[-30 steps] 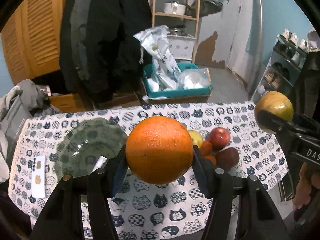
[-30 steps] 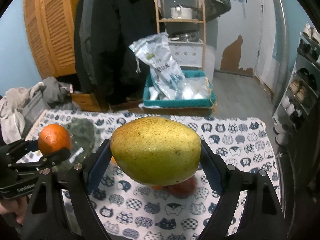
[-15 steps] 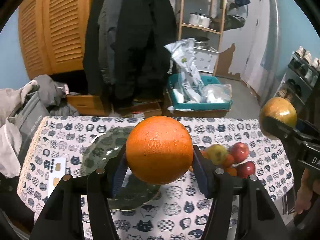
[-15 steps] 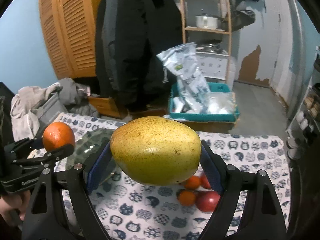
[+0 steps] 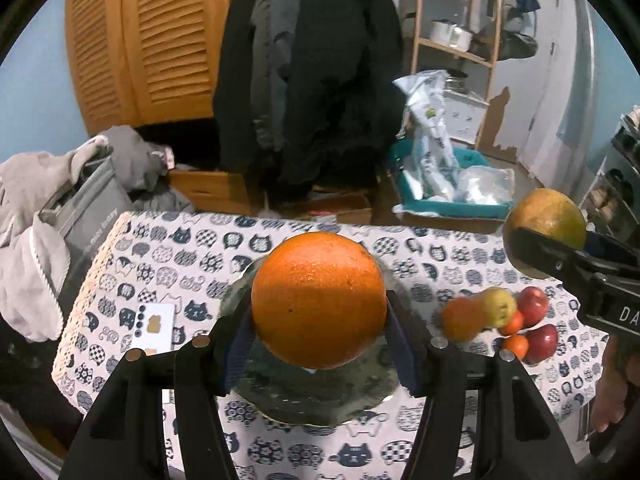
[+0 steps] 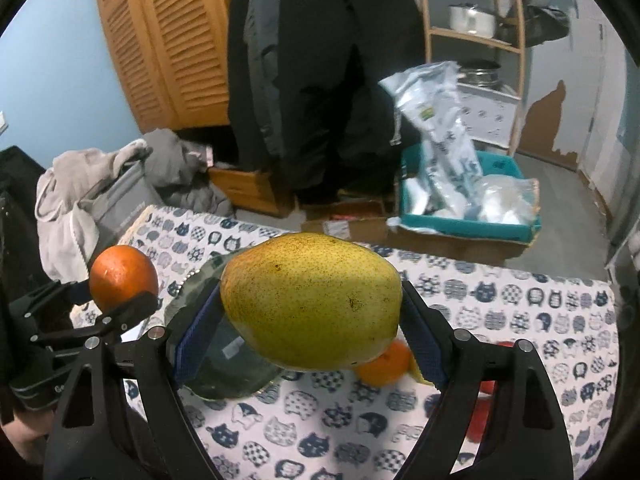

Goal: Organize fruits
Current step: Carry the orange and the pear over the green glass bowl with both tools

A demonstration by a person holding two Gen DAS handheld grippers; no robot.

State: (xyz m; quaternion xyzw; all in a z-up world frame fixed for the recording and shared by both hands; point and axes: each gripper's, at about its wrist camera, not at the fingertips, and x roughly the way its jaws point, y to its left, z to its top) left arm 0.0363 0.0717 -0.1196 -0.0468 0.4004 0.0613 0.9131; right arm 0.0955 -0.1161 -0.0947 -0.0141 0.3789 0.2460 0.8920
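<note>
My left gripper (image 5: 319, 332) is shut on a large orange (image 5: 319, 300), held in the air above a grey-green glass plate (image 5: 312, 396) on the cat-print table. My right gripper (image 6: 312, 336) is shut on a yellow-green pear (image 6: 311, 300), also held above the table. In the left wrist view that pear (image 5: 545, 222) and the right gripper show at the far right. The right wrist view shows the orange (image 6: 123, 278) and the plate (image 6: 218, 364) at the left. A small pile of fruit (image 5: 500, 322), apples and tangerines, lies on the cloth right of the plate.
A white card (image 5: 154, 326) lies left of the plate. Grey clothing and a bag (image 5: 60, 216) crowd the table's left edge. Beyond the table stand hanging dark coats (image 5: 312, 76), a teal bin (image 5: 452, 200) with plastic bags, and a wooden shelf (image 5: 460, 40).
Both grippers have moved left over the table with their fruit. The plate now lies under the orange, and the fruit pile has shifted right in the left wrist view.
</note>
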